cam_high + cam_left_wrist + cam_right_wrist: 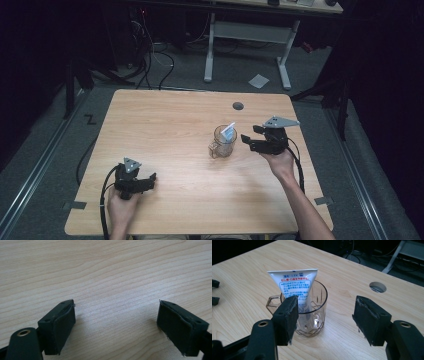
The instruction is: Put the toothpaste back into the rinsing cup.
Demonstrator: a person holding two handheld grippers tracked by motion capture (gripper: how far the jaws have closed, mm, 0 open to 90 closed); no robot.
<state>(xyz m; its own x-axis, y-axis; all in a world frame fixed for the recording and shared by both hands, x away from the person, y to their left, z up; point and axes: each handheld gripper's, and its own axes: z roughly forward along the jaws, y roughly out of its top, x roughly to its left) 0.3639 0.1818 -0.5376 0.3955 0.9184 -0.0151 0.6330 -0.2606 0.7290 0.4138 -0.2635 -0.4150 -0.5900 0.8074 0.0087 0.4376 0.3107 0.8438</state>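
Observation:
A clear glass mug (223,143) (314,312) stands upright near the middle of the wooden table (165,130). A white toothpaste tube (229,131) (295,287) with blue and red print stands in it, flat end up. My right gripper (247,140) (325,320) hovers just right of the mug, open, nothing between its jaws. My left gripper (151,178) (116,325) rests low at the table's front left, open over bare wood.
A round cable hole (238,106) (378,286) sits in the table behind the mug. Beyond the far edge stand a white-legged desk (250,35), floor cables (160,60) and a paper scrap (258,80).

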